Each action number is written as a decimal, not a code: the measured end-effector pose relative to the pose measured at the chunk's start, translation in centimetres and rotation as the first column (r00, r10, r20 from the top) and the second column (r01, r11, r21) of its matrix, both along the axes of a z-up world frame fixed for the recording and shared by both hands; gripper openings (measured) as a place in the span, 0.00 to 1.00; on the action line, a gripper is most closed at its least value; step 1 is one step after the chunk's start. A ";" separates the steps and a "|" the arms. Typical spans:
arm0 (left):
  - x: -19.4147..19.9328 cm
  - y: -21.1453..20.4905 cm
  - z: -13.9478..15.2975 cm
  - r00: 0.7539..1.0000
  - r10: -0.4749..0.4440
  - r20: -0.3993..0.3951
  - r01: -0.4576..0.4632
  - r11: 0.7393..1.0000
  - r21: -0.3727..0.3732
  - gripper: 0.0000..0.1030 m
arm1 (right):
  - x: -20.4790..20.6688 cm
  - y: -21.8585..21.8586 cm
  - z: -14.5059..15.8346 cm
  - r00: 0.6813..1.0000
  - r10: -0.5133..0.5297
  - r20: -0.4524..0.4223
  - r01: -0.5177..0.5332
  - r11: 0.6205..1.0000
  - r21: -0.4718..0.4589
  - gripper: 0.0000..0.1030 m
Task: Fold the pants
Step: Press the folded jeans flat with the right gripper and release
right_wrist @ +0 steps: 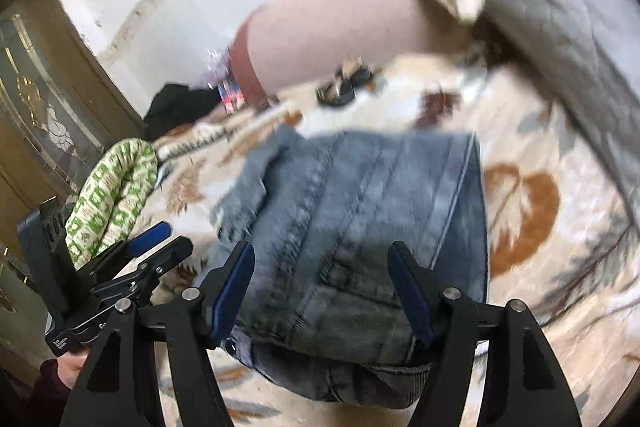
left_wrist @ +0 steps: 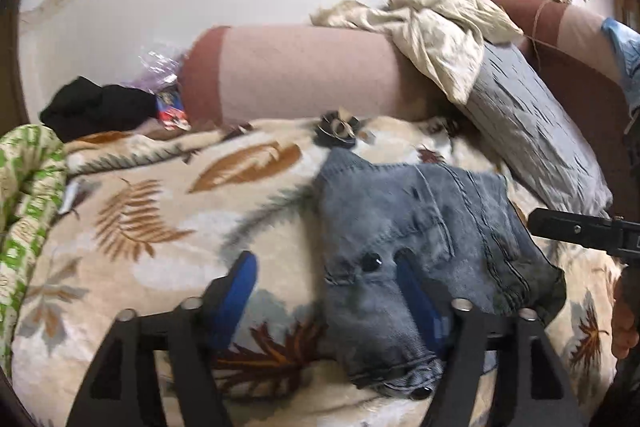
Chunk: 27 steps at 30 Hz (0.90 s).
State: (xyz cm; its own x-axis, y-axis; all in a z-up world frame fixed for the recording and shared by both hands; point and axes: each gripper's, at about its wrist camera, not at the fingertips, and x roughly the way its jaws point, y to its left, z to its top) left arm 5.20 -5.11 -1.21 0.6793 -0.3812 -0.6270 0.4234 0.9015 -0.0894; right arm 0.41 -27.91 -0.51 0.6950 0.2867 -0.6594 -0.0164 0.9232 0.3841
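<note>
The blue denim pants [left_wrist: 432, 239] lie folded into a compact bundle on the leaf-patterned blanket [left_wrist: 160, 211]. My left gripper [left_wrist: 324, 279] is open, its jaws straddling the bundle's left edge near the buttons. In the right wrist view the pants [right_wrist: 360, 211] sit straight ahead, and my right gripper [right_wrist: 322, 283] is open just above the near end of the bundle, holding nothing. The left gripper also shows in the right wrist view [right_wrist: 154, 241] at the left. The right gripper's black body shows at the right edge of the left wrist view [left_wrist: 584, 227].
A pink bolster [left_wrist: 304, 71] and a grey pillow [left_wrist: 536, 143] lie along the back. A cream cloth [left_wrist: 432, 23] drapes over them. A black garment [left_wrist: 96, 107], a green-patterned roll [left_wrist: 28, 195] and a small dark object [left_wrist: 338, 131] lie on the blanket. A wooden door [right_wrist: 36, 115] stands left.
</note>
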 end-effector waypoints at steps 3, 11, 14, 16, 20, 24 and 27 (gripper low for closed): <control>0.8 0.2 -0.5 0.999 0.036 -0.027 -0.035 0.999 0.011 0.78 | 0.3 0.1 0.1 0.999 -0.041 0.022 0.042 0.999 -0.026 0.68; 1.8 0.2 -1.9 0.997 0.067 -0.045 -0.065 0.997 0.038 0.78 | 1.8 0.7 -0.8 0.999 -0.039 0.024 0.040 0.998 -0.041 0.68; 1.8 0.1 -1.9 0.996 0.077 -0.037 -0.075 0.996 0.046 0.78 | 2.0 0.7 -1.2 0.999 -0.038 0.016 0.039 0.998 -0.044 0.68; 1.8 0.1 -1.9 0.996 0.083 -0.026 -0.082 0.995 0.054 0.78 | 2.0 0.7 -1.5 0.999 -0.038 0.014 0.039 0.998 -0.047 0.68; 1.3 0.1 -1.6 0.995 0.093 0.027 -0.095 0.993 0.077 0.78 | 2.1 0.7 -1.8 0.999 -0.037 0.013 0.037 0.998 -0.057 0.68; 1.0 -0.1 -1.2 0.993 0.095 0.074 -0.101 0.991 0.092 0.78 | 2.2 0.9 -2.3 0.999 -0.033 0.000 0.033 0.998 -0.060 0.68; 0.9 -0.2 -1.1 0.992 0.096 0.084 -0.104 0.989 0.104 0.79 | 2.4 0.9 -2.7 1.000 -0.029 -0.009 0.029 0.997 -0.066 0.68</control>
State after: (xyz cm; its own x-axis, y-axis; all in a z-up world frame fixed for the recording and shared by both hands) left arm 6.13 -5.31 -2.35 0.7597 -0.2420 -0.6036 0.3325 0.9422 0.0407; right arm 2.83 -26.98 -3.20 0.6958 0.2225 -0.6829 0.0141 0.9464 0.3227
